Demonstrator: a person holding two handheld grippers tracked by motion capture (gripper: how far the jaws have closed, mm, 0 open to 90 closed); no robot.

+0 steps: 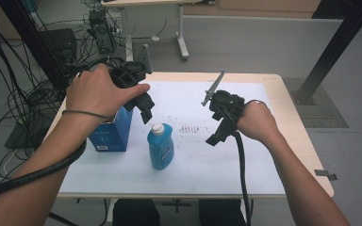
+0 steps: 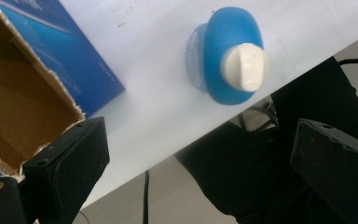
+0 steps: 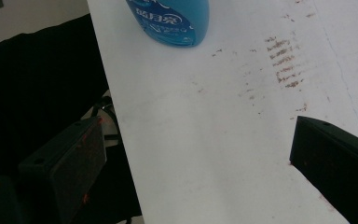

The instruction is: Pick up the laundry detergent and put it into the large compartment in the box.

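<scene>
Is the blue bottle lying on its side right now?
No. In the high view the blue bottle stands upright on the table, white cap on top, beside the blue box.

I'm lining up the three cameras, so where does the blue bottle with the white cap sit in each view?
High view: the blue bottle stands left of centre on the white table, beside the blue carton.
Left gripper view: seen from above, upper centre-right, near the table's edge.
Right gripper view: top edge, left of centre, its lower body with the label.
Shared landmark: the table's near edge, just beside the bottle.
</scene>
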